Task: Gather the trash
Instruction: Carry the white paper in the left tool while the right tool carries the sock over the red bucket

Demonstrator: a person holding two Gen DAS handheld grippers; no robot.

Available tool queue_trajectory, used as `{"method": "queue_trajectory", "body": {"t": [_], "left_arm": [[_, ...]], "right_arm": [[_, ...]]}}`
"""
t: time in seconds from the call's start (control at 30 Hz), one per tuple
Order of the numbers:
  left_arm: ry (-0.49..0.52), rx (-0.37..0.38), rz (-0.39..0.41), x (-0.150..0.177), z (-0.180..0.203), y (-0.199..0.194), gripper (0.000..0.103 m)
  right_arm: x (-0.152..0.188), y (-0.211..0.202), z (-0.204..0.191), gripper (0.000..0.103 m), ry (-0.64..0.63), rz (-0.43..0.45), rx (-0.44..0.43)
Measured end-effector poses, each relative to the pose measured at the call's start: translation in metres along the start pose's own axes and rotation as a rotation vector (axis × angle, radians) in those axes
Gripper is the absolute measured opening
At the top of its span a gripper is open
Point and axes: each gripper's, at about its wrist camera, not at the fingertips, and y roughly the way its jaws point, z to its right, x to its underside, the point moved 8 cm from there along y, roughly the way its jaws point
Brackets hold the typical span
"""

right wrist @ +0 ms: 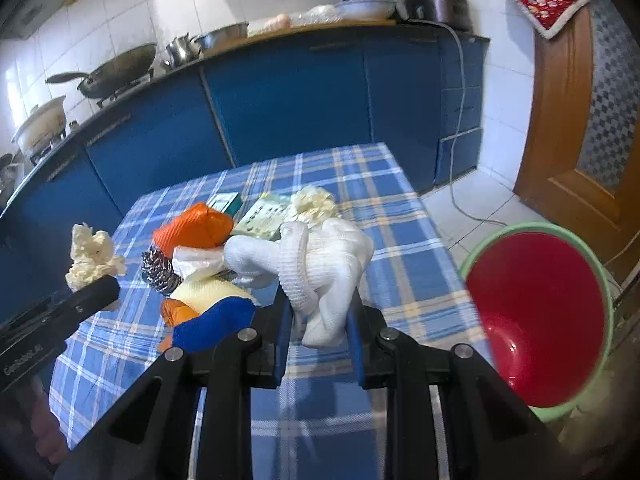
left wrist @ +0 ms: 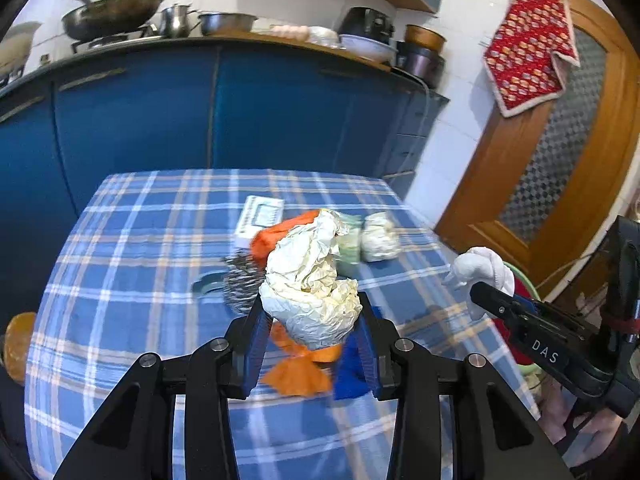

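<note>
The left claw (left wrist: 312, 320) is closed on a crumpled cream paper wad (left wrist: 312, 280), its jaws pressing the wad from both sides and holding it above the surface. The right claw (right wrist: 320, 312) is likewise clamped on a bunched white cloth glove (right wrist: 324, 264), also raised, just right of the left one.

tablecloth (right wrist: 400, 216): you see blue plaid with white and tan lines | crumpled paper (left wrist: 312, 288): cream | glove (right wrist: 328, 264): white knit | basin (right wrist: 536, 320): red inside, pale green rim | cloth on the door (left wrist: 528, 40): red, dotted pattern, white border | cabinets (left wrist: 160, 112): deep blue | scourer (right wrist: 160, 272): silver | far rag (right wrist: 192, 226): your orange
</note>
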Motion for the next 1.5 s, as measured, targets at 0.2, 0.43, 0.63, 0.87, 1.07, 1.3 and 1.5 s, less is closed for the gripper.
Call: {"method": "queue_trajectory", "body": {"t": [0.2,0.43,0.63,0.87,1.07,1.3,1.5], "left_arm": [[0.044,0.049,-0.001,-0.004,0.034,0.0,0.041],[0.082,0.103,-0.016,-0.01,0.072,0.007,0.041],[0.118,0.134,-0.033,-0.01,0.105,0.017,0.041],[0.156,0.169,-0.071,-0.006,0.143,0.039,0.041],[0.196,0.203,-0.097,-0.002,0.175,0.057,0.041],[0.23,0.234,-0.123,0.005,0.204,0.078,0.041],[0.261,0.249,-0.164,0.016,0.222,0.098,0.041]], "right_arm": [[-0.001,-0.027,0.018,0.028,0.019,0.037,0.034],[-0.002,-0.051,0.049,0.028,0.055,0.069,0.083],[-0.002,-0.064,0.076,0.028,0.089,0.092,0.11],[0.001,-0.07,0.109,0.028,0.139,0.108,0.146],[0.005,-0.072,0.136,0.028,0.182,0.115,0.182],[0.012,-0.069,0.165,0.028,0.229,0.104,0.213],[0.019,-0.065,0.184,0.028,0.262,0.093,0.24]]}}
